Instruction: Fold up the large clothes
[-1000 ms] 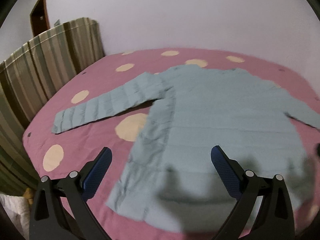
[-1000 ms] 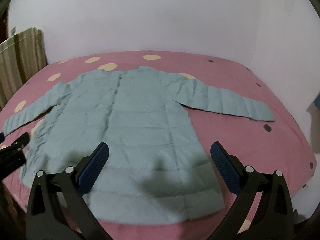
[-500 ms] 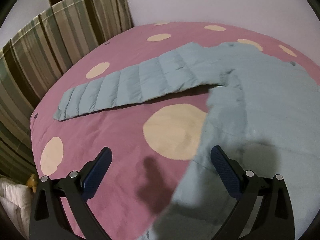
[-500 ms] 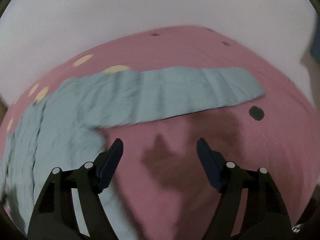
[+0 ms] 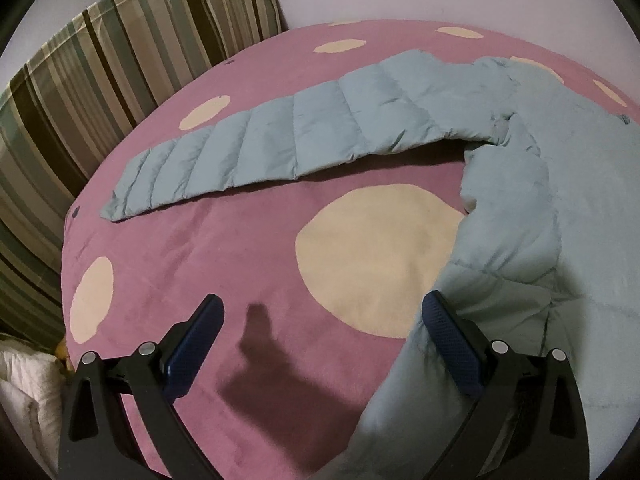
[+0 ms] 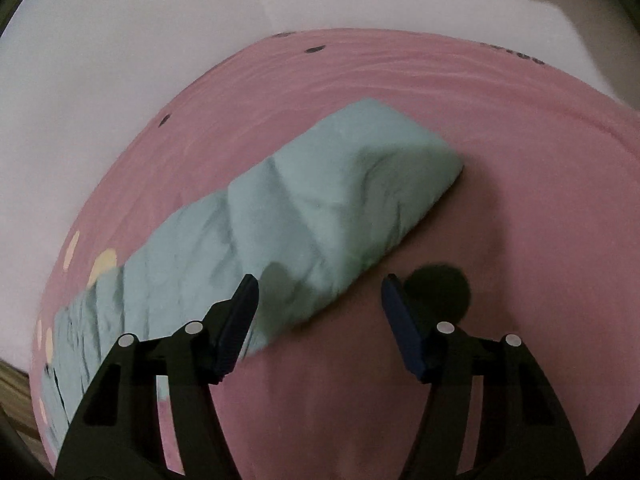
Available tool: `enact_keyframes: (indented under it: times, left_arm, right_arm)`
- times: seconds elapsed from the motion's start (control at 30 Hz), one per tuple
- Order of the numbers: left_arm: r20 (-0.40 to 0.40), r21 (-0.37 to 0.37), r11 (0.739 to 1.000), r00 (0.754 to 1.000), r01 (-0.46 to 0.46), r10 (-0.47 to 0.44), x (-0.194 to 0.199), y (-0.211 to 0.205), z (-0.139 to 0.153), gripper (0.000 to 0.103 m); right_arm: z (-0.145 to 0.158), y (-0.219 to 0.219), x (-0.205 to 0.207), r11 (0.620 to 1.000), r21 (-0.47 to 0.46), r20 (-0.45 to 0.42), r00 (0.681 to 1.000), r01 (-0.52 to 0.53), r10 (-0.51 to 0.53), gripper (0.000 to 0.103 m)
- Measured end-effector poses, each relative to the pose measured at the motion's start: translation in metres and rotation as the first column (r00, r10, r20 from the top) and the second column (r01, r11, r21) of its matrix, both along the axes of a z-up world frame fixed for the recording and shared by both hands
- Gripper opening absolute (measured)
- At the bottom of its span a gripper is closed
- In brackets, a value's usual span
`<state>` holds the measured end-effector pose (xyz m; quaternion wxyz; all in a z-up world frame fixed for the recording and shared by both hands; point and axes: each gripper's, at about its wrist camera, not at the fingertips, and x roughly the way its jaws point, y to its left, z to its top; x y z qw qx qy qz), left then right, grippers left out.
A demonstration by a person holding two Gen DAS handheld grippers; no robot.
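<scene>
Jacket: a pale blue puffer jacket point(image 5: 568, 208) lies spread flat on a pink bedcover point(image 5: 224, 264) with cream spots, nothing folded over yet as far as either view shows
Left sleeve: the left sleeve point(image 5: 280, 136) stretches out straight from the shoulder toward the striped curtain point(image 5: 80, 80), its cuff near the bed's edge
Right sleeve: the right sleeve point(image 6: 320, 216) lies out on plain pink cover, cuff end free, wrinkled along its length
Left tongs: the left gripper point(image 5: 320, 336) is spread wide and holds nothing; it hangs over the bare cover beside the jacket's side seam, and its right finger is over the jacket's edge, though I cannot tell if it touches
Right tongs: the right gripper point(image 6: 318, 320) is also wide and empty, low over the lower edge of the right sleeve, short of the cuff
Progress: my reading is that the task is at its very start; both sleeves need bringing in over the body, then the body needs folding
Edges: the left cuff sits close to the curtain side, so little room beyond it
Open room: bare cover lies beyond the right cuff and between the left sleeve and the jacket's side, so both sleeves could swing inward freely
</scene>
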<state>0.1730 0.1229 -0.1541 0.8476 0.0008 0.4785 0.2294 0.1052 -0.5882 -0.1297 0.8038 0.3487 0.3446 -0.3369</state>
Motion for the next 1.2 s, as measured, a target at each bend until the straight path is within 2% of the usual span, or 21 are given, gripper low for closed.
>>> enact_keyframes:
  times: [0.13,0.17,0.2,0.23,0.3,0.37,0.43,0.57,0.7,0.8,0.93,1.07,1.2]
  left_arm:
    - [0.005,0.019,1.000,1.000,0.000,0.000,0.001,-0.003,-0.001,0.099]
    - [0.008,0.026,1.000,1.000,0.001,-0.001,0.001,-0.004,-0.002,0.099]
    - [0.011,0.032,0.999,1.000,0.001,-0.002,0.001,-0.005,-0.002,0.099]
    - [0.014,0.035,0.999,1.000,0.001,-0.001,0.000,-0.004,-0.002,0.099]
    - [0.020,0.040,0.999,1.000,0.000,-0.001,-0.001,-0.005,-0.003,0.099]
    - [0.023,0.035,0.999,1.000,-0.001,0.000,-0.001,-0.004,-0.004,0.099]
    - [0.027,0.024,1.000,1.000,-0.002,0.002,-0.001,-0.003,-0.005,0.099]
    - [0.029,0.004,1.000,1.000,-0.003,0.003,-0.001,0.000,-0.005,0.099]
    - [0.035,-0.047,0.999,0.999,-0.006,0.008,-0.002,0.006,-0.006,0.099]
    - [0.041,-0.074,0.997,0.999,-0.008,0.012,-0.003,0.009,-0.007,0.099]
    - [0.042,-0.073,0.997,0.999,-0.008,0.011,-0.004,0.009,-0.008,0.099]
    - [0.043,-0.079,0.997,0.999,-0.009,0.012,-0.003,0.009,-0.008,0.099]
    - [0.044,-0.083,0.996,0.999,-0.010,0.013,-0.004,0.009,-0.008,0.099]
  right_arm:
    - [-0.009,-0.014,0.007,0.999,-0.007,0.029,0.999,0.035,-0.035,0.064]
    - [-0.009,-0.016,0.008,0.999,-0.014,0.029,0.999,0.041,-0.041,0.059]
    - [-0.010,-0.016,0.011,0.998,-0.035,0.021,0.999,0.048,-0.047,0.046]
    - [-0.010,-0.014,0.014,0.998,-0.047,0.010,0.999,0.051,-0.051,0.039]
    - [-0.011,-0.012,0.019,0.998,-0.053,0.004,0.999,0.042,-0.042,0.008]
    - [-0.010,-0.010,0.024,0.999,-0.046,0.016,1.000,0.028,-0.027,0.006]
    - [-0.001,-0.005,0.023,0.997,-0.079,0.022,1.000,0.003,-0.001,0.005]
    - [0.028,0.038,0.034,0.981,-0.176,0.036,0.995,-0.081,0.089,0.005]
    - [0.058,0.089,0.058,0.947,-0.251,0.047,0.975,-0.198,0.217,0.005]
    - [0.078,0.147,0.081,0.886,-0.338,0.033,0.937,-0.316,0.347,0.005]
    - [0.090,0.220,0.112,0.819,-0.366,0.017,0.877,-0.441,0.480,0.005]
    - [0.090,0.290,0.143,0.744,-0.379,-0.018,0.809,-0.550,0.588,0.005]
    - [0.080,0.354,0.169,0.653,-0.390,-0.084,0.731,-0.649,0.677,0.005]
